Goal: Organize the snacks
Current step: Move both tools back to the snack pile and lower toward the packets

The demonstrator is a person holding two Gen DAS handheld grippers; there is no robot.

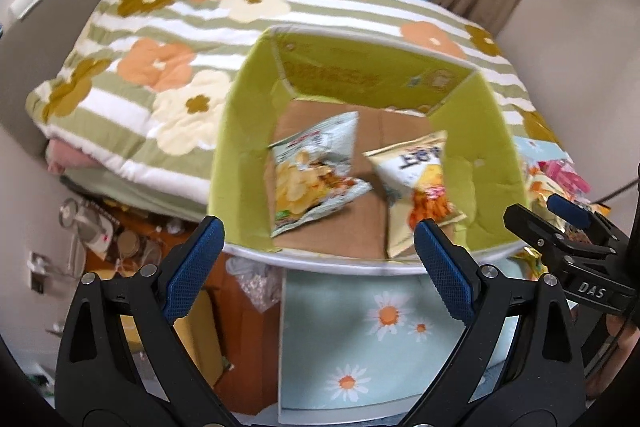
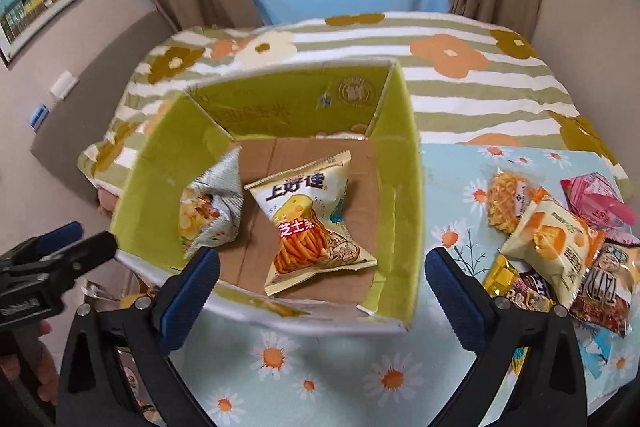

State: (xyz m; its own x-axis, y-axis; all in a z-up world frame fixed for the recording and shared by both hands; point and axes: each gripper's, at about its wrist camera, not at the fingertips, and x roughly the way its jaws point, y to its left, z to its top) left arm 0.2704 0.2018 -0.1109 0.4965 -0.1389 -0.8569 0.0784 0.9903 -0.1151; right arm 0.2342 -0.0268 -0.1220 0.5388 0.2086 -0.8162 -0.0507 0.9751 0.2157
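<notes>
An open cardboard box with green flaps (image 1: 480, 163) (image 2: 400, 155) stands on the table. Two snack bags lie on its brown floor: a grey-white potato chip bag (image 1: 312, 175) (image 2: 212, 211) and a cream cheese-stick bag (image 1: 420, 183) (image 2: 312, 223). My left gripper (image 1: 320, 263) hangs open and empty above the box's near edge. My right gripper (image 2: 324, 291) is also open and empty, just above the near flap, and shows in the left wrist view (image 1: 560, 215) at the right. A pile of loose snacks (image 2: 560, 239) (image 1: 556, 183) lies right of the box.
The table carries a pale blue daisy cloth (image 2: 360, 367) (image 1: 380, 323). Behind the box is a bed with a striped flower quilt (image 1: 160, 67) (image 2: 460, 67). A cluttered floor with a small fan (image 1: 80, 219) lies left of the table. Curtains and a blue panel are at the back.
</notes>
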